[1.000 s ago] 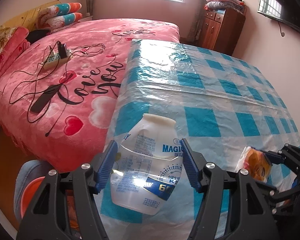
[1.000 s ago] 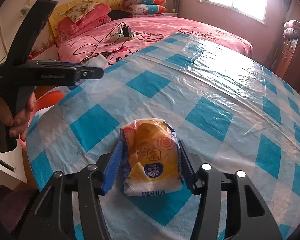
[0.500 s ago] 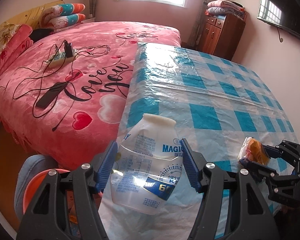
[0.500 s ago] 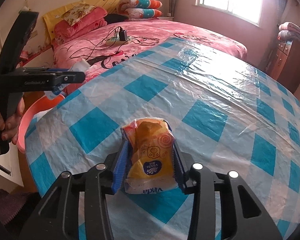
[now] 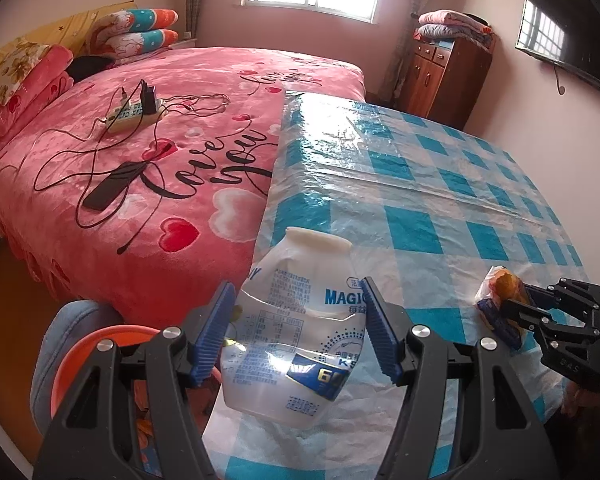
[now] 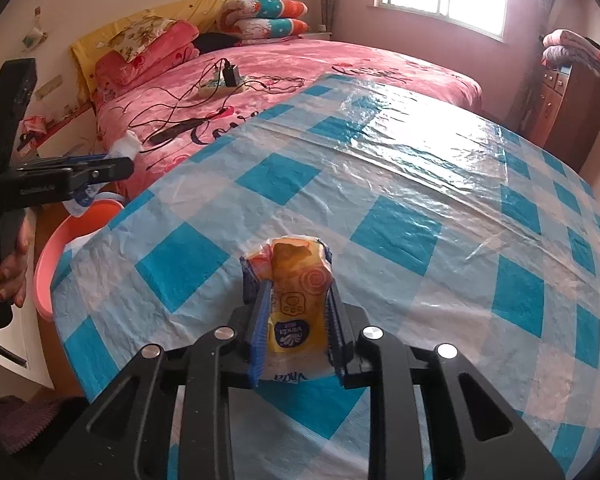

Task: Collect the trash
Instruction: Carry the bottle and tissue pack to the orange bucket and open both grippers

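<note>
1. Left gripper (image 5: pixel 296 332) tilts down over the table's (image 6: pixel 380 184) near-left corner, pads clamped on a crushed white bottle (image 5: pixel 296 320) held over that edge, above the orange bin (image 5: pixel 80 356).
2. Right gripper (image 6: pixel 298 320) angled down too; jaws have just been closing, now pinching an orange tissue pack (image 6: pixel 296 300) near the table's front edge.
3. A hand (image 6: pixel 10 276) grips the left tool's handle, w/ only the fingers showing.
4. Bin mostly hidden behind gripper and table edge; contents hard to make out.
</note>
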`<state>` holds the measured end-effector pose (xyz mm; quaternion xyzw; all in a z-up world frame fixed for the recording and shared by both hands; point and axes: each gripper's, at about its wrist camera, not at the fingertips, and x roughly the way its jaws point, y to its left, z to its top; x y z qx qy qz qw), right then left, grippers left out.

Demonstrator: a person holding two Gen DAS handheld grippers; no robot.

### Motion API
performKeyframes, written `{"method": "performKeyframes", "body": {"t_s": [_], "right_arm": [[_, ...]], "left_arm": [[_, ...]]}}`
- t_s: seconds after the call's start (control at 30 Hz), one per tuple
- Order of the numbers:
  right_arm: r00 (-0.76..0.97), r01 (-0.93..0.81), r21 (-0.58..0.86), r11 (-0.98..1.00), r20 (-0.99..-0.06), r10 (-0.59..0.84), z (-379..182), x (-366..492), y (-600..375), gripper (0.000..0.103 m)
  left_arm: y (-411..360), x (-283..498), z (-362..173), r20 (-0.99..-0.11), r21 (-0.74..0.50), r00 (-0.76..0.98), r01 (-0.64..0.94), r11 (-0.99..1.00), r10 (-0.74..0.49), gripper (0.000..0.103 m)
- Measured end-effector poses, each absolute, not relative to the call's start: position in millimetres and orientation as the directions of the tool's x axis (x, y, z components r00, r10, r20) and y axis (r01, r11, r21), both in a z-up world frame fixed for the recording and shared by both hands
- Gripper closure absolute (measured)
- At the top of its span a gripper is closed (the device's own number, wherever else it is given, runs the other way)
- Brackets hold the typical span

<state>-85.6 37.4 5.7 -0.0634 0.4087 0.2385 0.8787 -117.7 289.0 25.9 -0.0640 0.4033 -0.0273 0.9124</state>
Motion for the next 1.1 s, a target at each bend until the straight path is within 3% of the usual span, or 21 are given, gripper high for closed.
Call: {"method": "performKeyframes", "body": {"t_s": [0.33,0.47,0.53,0.63,0.77,0.83,1.1], "right_arm": [[0.524,-0.387,0.169,0.906,-0.769,0.367,5,-80,16,0.074],[0.529,-0.378,0.138,0.915,-0.779,0.336,5,-79,15,0.062],[0.526,-0.38,0.135,0.915,-0.782,0.334,4,-77,18,0.045],[0.525,-0.399,0.108,0.911,-0.787,0.323,1,-75,26,0.032],[0.539,-0.434,0.028,0.9,-0.793,0.285,-3,-72,40,0.032],[0.534,-0.441,0.036,0.897,-0.792,0.295,-3,-70,41,0.044],[0.535,-0.436,0.063,0.898,-0.784,0.314,1,-74,38,0.068]], "left_arm": [[290,-126,30,-0.716,-0.182,0.684,0.007,0.983,-0.138,0.039],[283,-127,31,-0.711,-0.193,0.684,0.03,0.981,-0.161,0.039],[278,-127,31,-0.71,-0.198,0.683,0.041,0.979,-0.172,0.039],[273,-127,30,-0.712,-0.202,0.677,0.054,0.978,-0.185,0.039],[268,-127,28,-0.716,-0.206,0.671,0.061,0.977,-0.193,0.039],[267,-127,26,-0.72,-0.206,0.666,0.062,0.977,-0.195,0.039],[268,-126,23,-0.723,-0.217,0.661,0.059,0.974,-0.201,0.039]]}}
